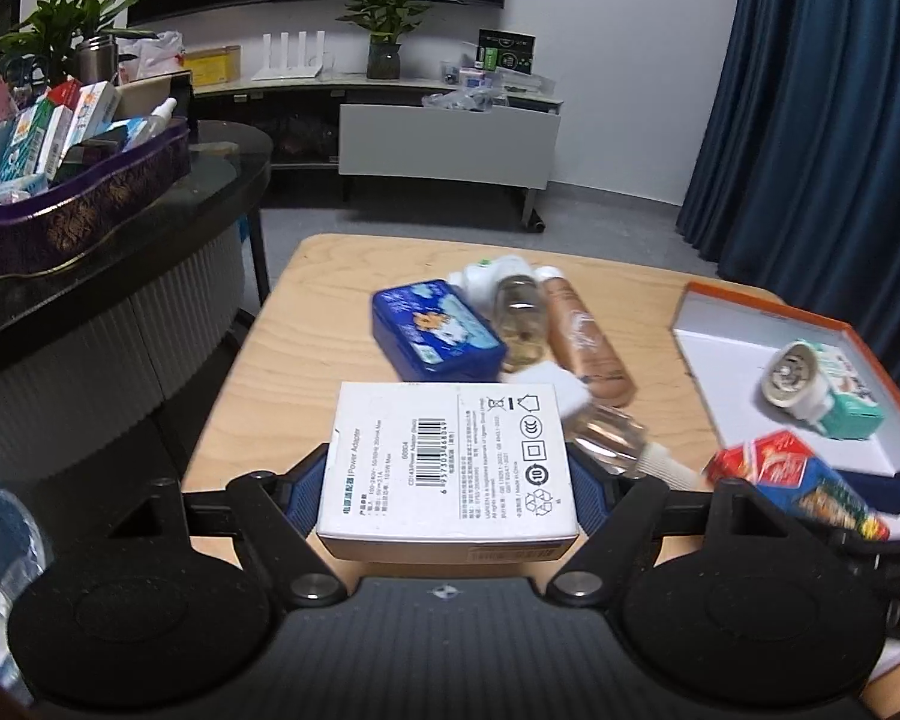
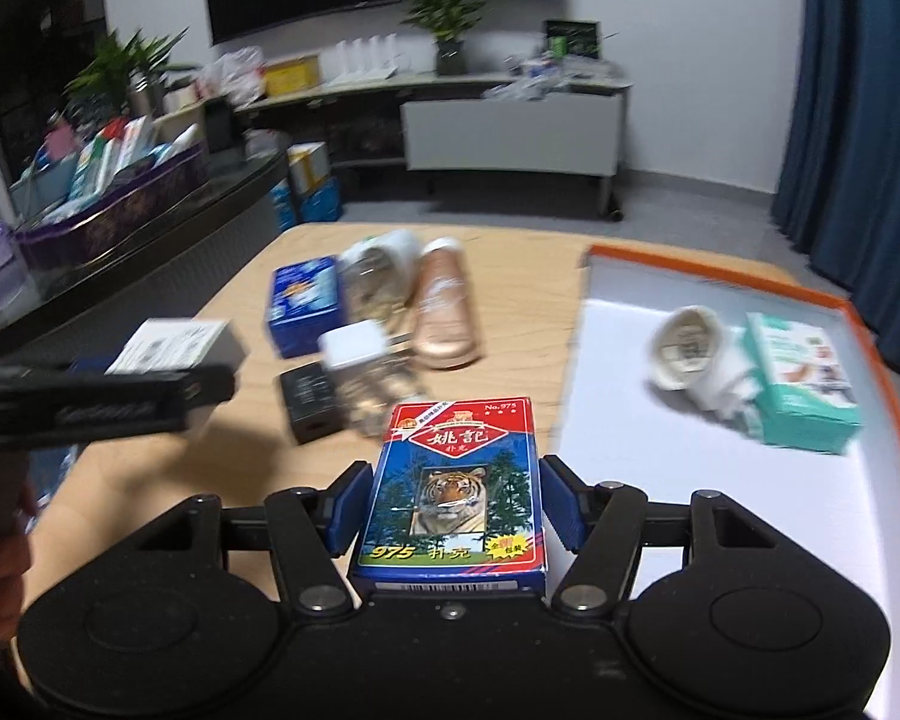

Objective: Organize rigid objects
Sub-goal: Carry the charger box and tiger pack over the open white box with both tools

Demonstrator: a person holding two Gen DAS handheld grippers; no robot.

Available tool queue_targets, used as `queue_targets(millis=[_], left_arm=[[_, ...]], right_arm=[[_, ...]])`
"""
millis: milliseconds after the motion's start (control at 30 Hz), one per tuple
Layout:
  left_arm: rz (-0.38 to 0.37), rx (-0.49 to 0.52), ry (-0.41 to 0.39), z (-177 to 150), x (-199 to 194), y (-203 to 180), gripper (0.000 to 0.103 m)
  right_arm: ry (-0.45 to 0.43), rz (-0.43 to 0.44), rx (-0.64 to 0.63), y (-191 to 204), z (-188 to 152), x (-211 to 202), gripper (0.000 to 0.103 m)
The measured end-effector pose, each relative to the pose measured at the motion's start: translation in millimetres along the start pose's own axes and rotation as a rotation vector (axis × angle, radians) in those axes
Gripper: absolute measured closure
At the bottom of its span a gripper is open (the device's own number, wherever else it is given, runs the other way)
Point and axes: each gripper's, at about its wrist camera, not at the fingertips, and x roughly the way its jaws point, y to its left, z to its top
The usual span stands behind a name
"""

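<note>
Left claw (image 1: 448, 480) pinches a white power adapter box (image 1: 450, 456) between blue pads, above the wooden table (image 1: 306, 324). Right claw (image 2: 455, 510) is closed on a tiger-print card pack (image 2: 455, 486), held at the left edge of the orange-rimmed tray (image 2: 750, 294). Ahead of both claws: blue tin (image 1: 437, 330), clear bottle (image 1: 519, 318), tan tube (image 1: 588, 342). In the tray, right of the claws: teal box (image 2: 801, 378), white cylindrical item (image 2: 690, 348). Beyond: TV console (image 1: 450, 138), potted plant (image 1: 387, 18), blue curtain (image 1: 822, 108).
</note>
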Motion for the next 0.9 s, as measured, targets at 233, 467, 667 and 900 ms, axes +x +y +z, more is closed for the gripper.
queue_targets(millis=[233, 467, 667, 900], left_arm=[[-0.081, 0.025, -0.012, 8.9, -4.3, -44.0, 0.024], [-0.194, 0.117, 0.016, 14.0, 8.5, -111.1, 0.024], [-0.273, 0.191, 0.033, 21.7, 20.5, -162.8, 0.024], [-0.262, 0.179, 0.017, 17.9, 22.1, -187.2, 0.024]], right_arm=[[-0.059, -0.088, 0.122, -55.8, 2.9, -17.9, 0.03], [-0.109, -0.16, 0.231, -107.2, -1.0, -36.1, 0.03], [-0.139, -0.192, 0.289, -139.6, -5.8, -50.3, 0.03], [-0.152, -0.194, 0.32, -157.6, -16.1, -53.8, 0.03]])
